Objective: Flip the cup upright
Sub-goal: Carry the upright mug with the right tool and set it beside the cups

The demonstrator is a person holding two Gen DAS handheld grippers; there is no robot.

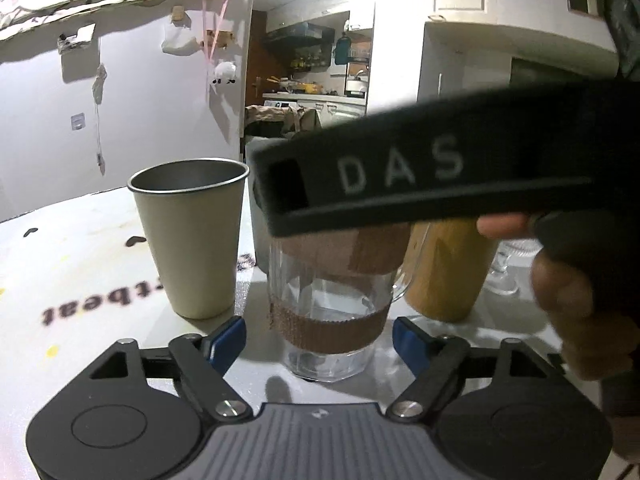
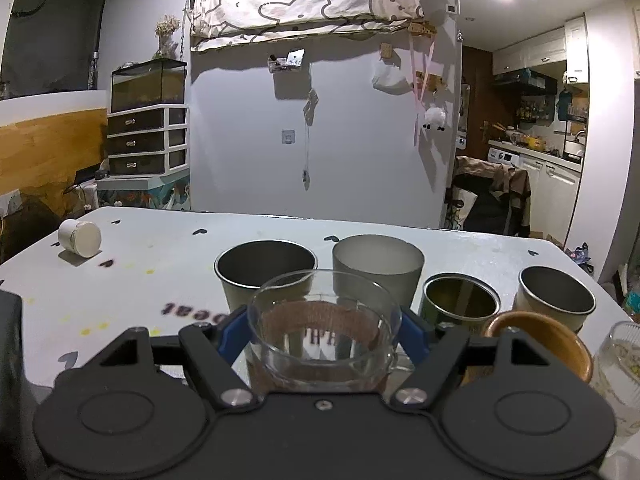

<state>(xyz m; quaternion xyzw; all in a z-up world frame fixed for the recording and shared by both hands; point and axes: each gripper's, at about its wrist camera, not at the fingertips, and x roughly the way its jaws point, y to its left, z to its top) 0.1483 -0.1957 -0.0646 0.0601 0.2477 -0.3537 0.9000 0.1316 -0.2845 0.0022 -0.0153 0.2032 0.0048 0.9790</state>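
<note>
A clear glass cup [image 1: 326,312] with a brown corrugated band stands upright on the white table, mouth up. In the right wrist view the cup [image 2: 324,340] sits between the blue pads [image 2: 230,336] of my right gripper [image 2: 322,338], which stand wide around it; I cannot tell whether they press it. My left gripper [image 1: 318,342] is open in front of the cup, one blue pad [image 1: 226,340] at each side of its base. The right gripper's black body [image 1: 420,168], marked DAS, hangs over the cup's rim in the left wrist view.
Several cups stand upright around the glass: a steel tumbler [image 2: 264,276], a grey cup [image 2: 378,268], a green tin [image 2: 460,300], a steel cup [image 2: 556,296], a wooden cup [image 2: 540,344] and a glass [image 2: 620,364]. A small white cup [image 2: 80,238] lies on its side far left.
</note>
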